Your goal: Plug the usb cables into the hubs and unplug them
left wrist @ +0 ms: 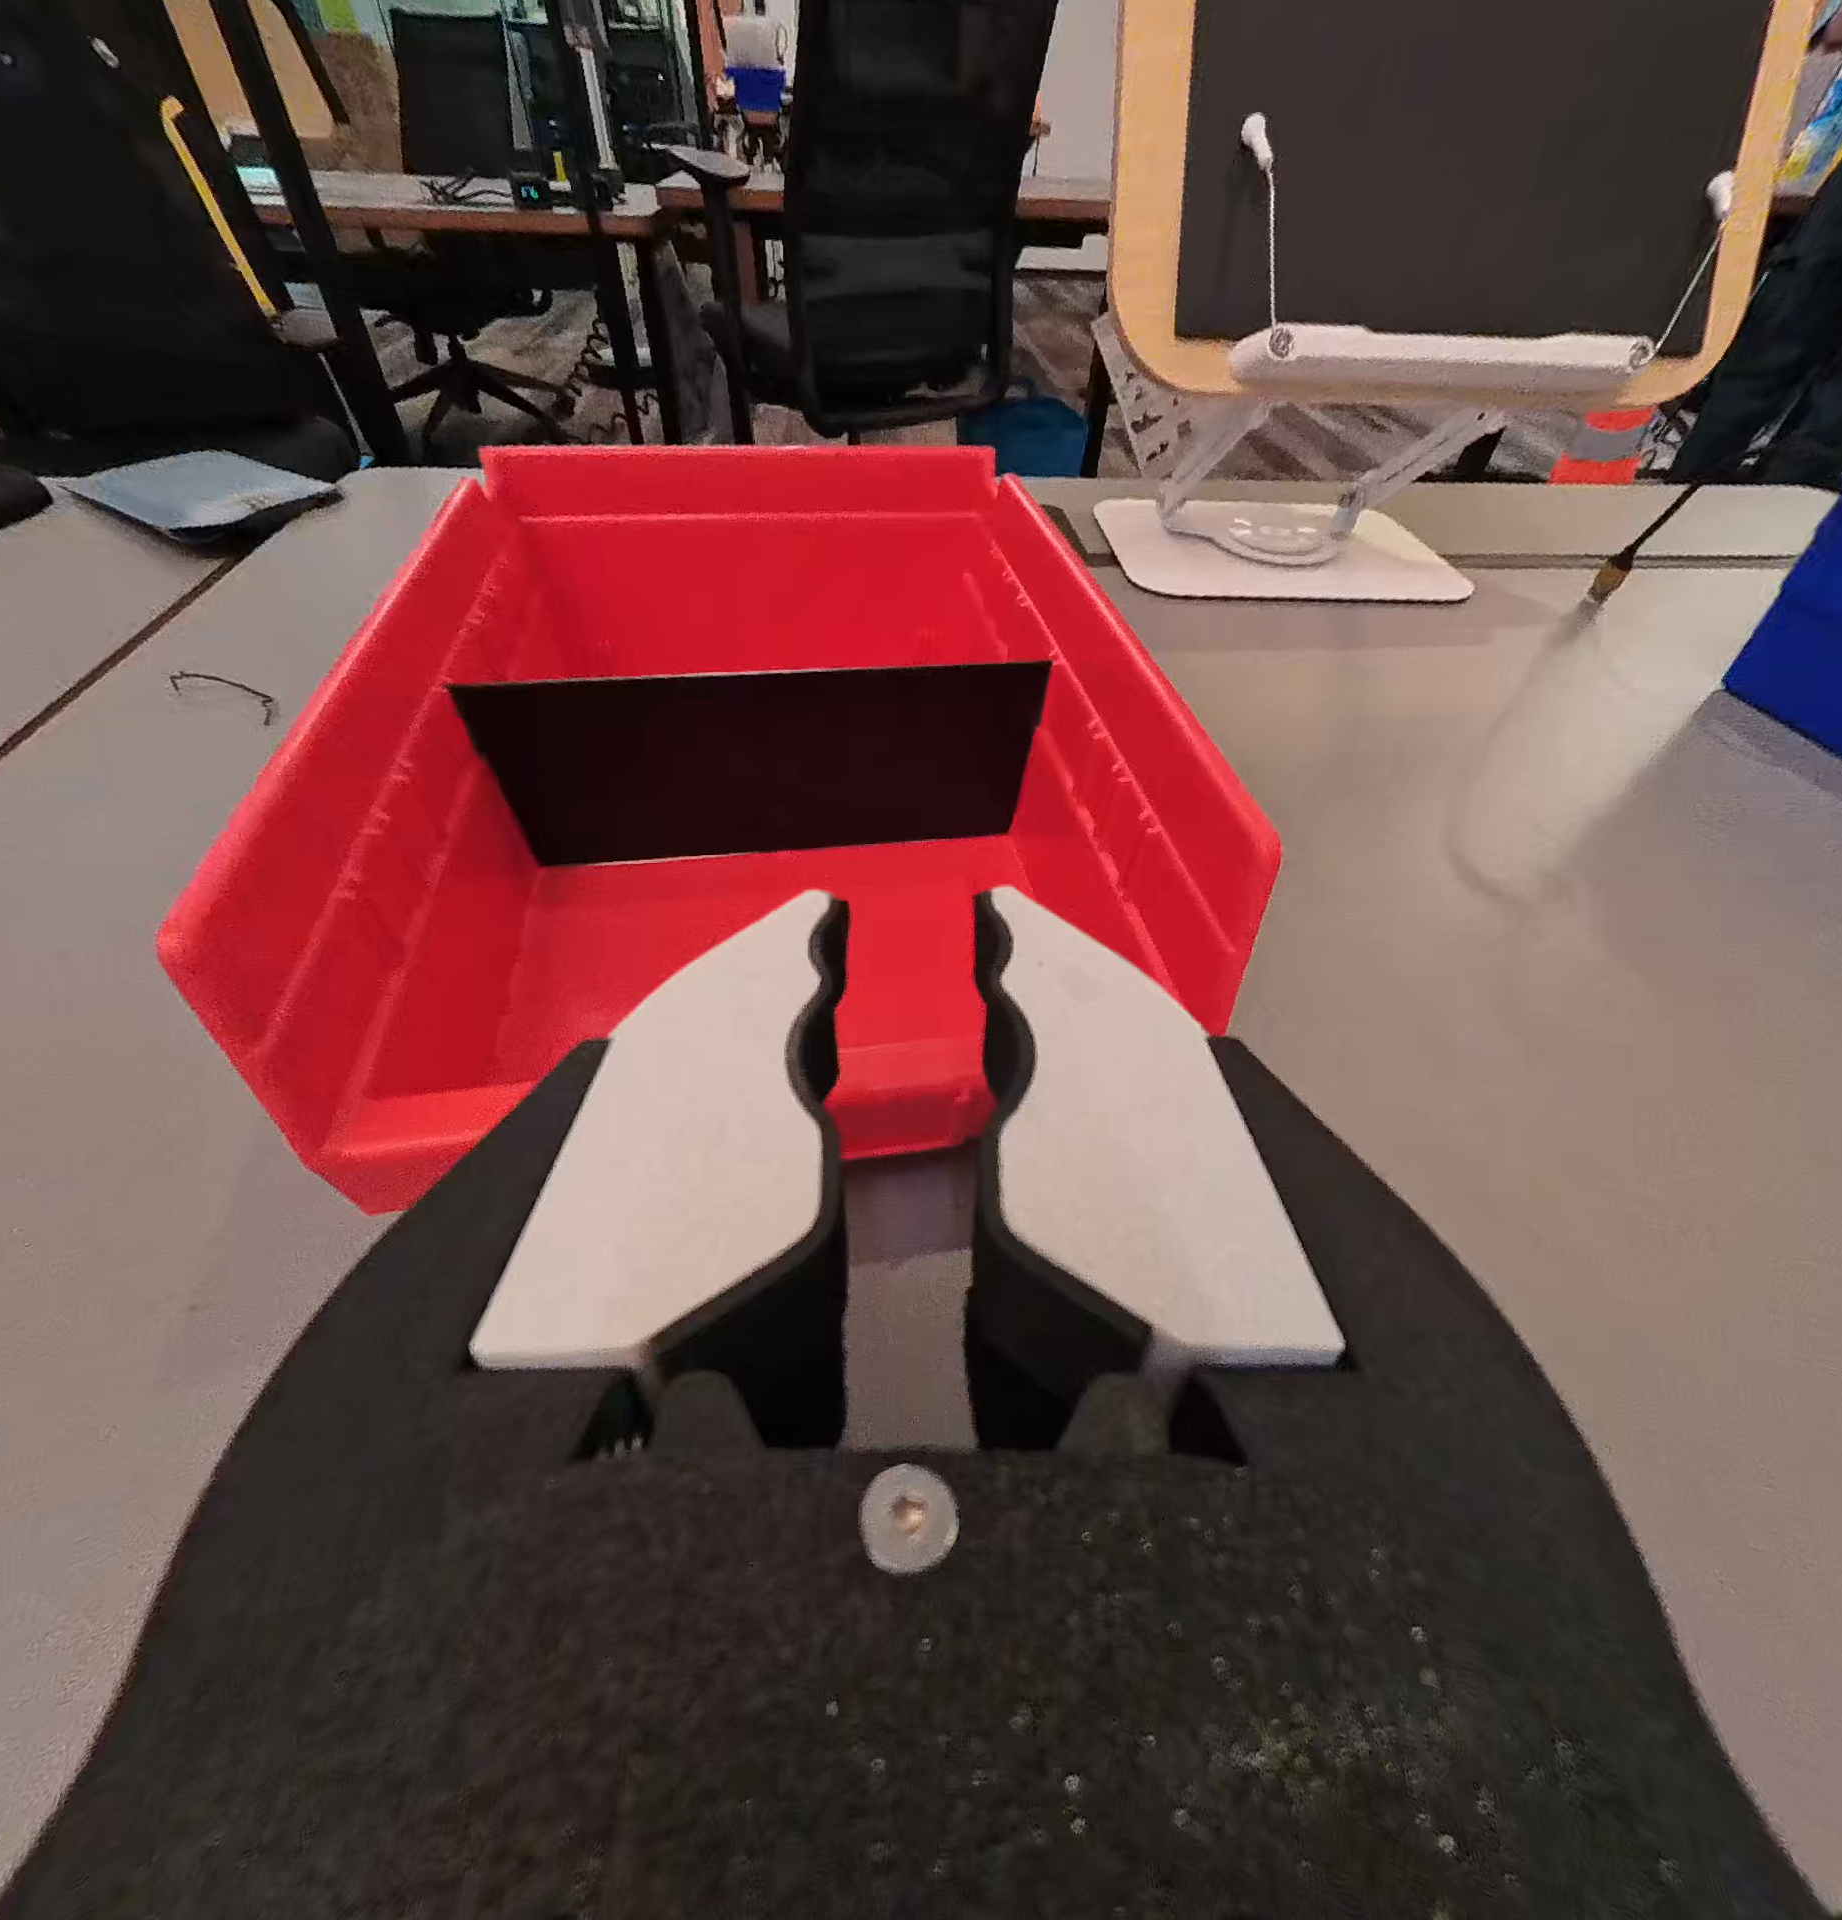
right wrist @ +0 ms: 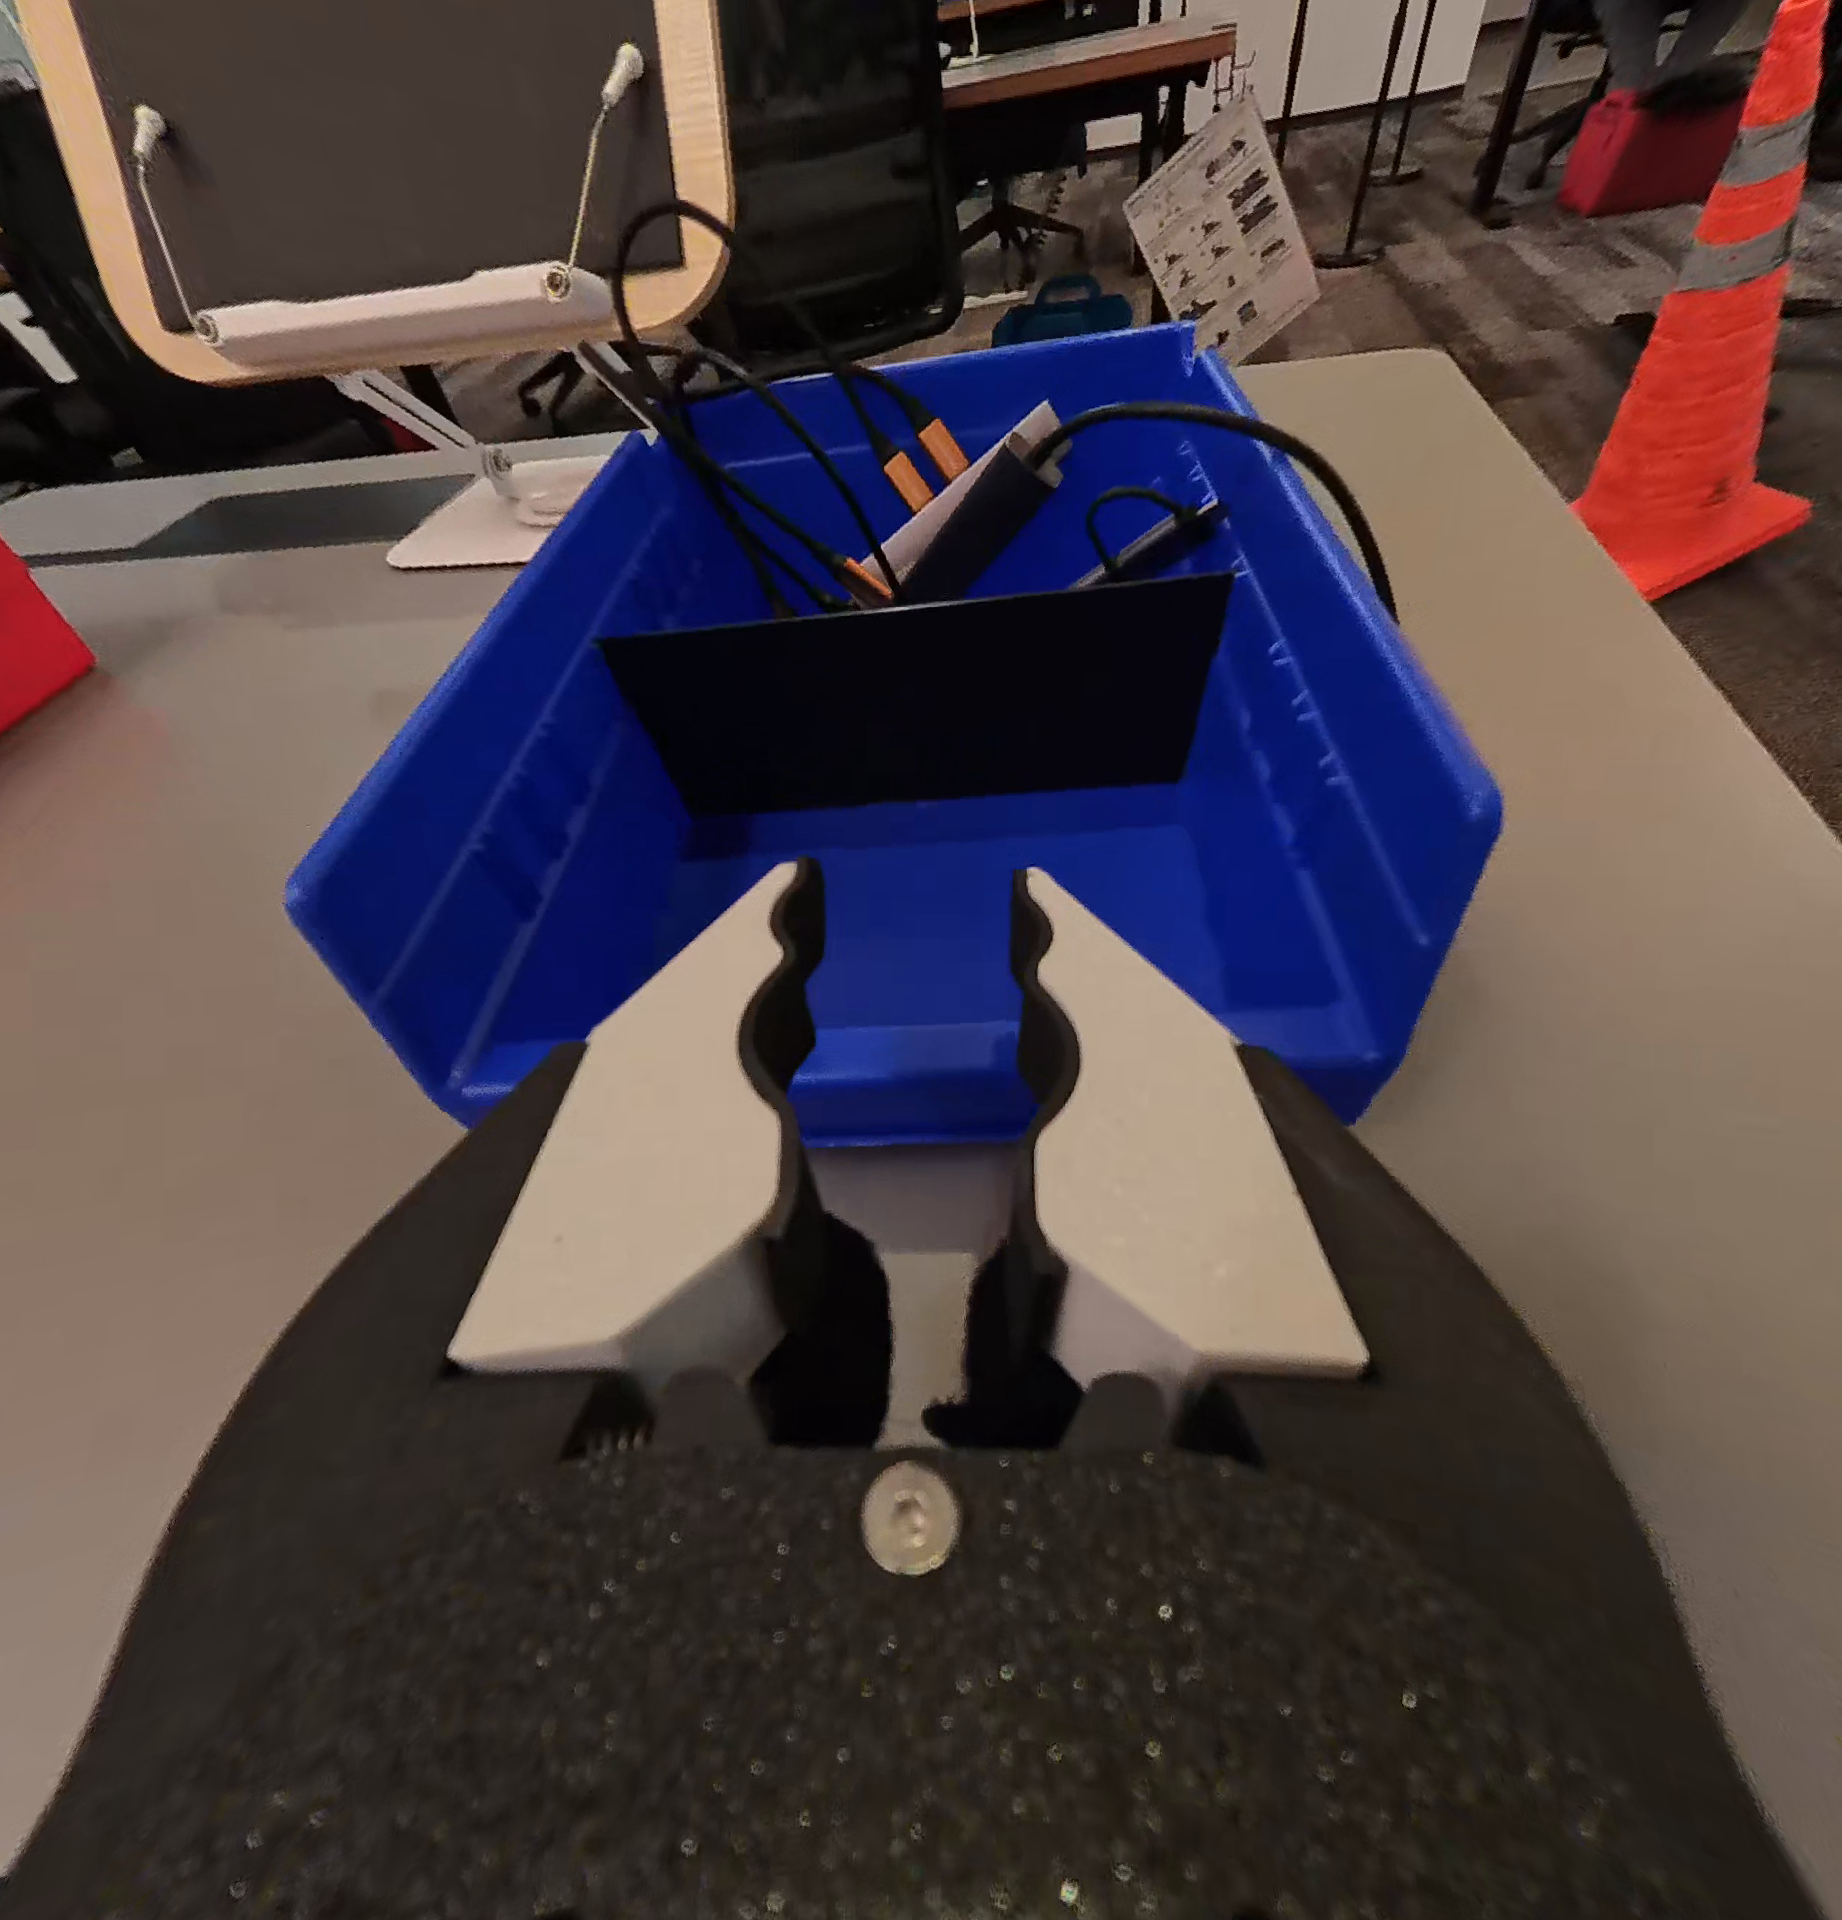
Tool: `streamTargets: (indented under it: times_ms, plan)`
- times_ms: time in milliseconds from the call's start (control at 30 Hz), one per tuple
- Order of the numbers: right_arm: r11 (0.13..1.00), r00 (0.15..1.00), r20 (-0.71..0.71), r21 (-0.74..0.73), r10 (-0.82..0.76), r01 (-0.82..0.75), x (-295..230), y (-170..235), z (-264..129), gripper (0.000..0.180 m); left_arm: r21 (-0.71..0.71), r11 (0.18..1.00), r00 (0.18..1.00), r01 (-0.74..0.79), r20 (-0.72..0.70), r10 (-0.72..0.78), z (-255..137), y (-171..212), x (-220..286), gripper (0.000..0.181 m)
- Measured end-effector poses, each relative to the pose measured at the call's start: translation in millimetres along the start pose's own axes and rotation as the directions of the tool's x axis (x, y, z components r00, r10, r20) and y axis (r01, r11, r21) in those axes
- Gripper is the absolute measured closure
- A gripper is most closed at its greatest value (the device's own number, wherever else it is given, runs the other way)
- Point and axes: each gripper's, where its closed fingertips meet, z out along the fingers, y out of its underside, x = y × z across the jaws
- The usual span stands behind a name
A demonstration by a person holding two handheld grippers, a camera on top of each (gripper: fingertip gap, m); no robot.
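Note:
In the right wrist view a blue bin [right wrist: 543,831] with a black divider [right wrist: 917,696] stands on the grey table. Behind the divider lie black USB cables with orange plugs [right wrist: 922,462] and dark hubs [right wrist: 984,514]; one black cable [right wrist: 1301,468] loops over the bin's right wall. My right gripper [right wrist: 912,883] is open and empty over the bin's empty front compartment. In the left wrist view a red bin [left wrist: 377,831] with a black divider [left wrist: 761,758] shows nothing in its visible parts. My left gripper [left wrist: 912,904] is open and empty over its front compartment.
A wood-framed dark board on a white stand [left wrist: 1291,551] sits at the table's far edge between the bins. A cable plug [left wrist: 1608,582] lies on the table near the blue bin's corner [left wrist: 1821,634]. An orange cone [right wrist: 1717,312] stands on the floor to the right. Office chairs stand beyond. The tips of one gripper are about 60 cm away from the tips of the other.

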Motion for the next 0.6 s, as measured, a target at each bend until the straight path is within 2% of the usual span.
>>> streamTargets:
  times_ms: [600]
  plan:
    - [0.998,0.998,-0.007,-0.026,-0.057,0.056,0.4,3.4,3.0,0.145,0.037,0.999,1.000,0.001,-0.013,0.000,-4.3,-4.8,5.0,0.161]
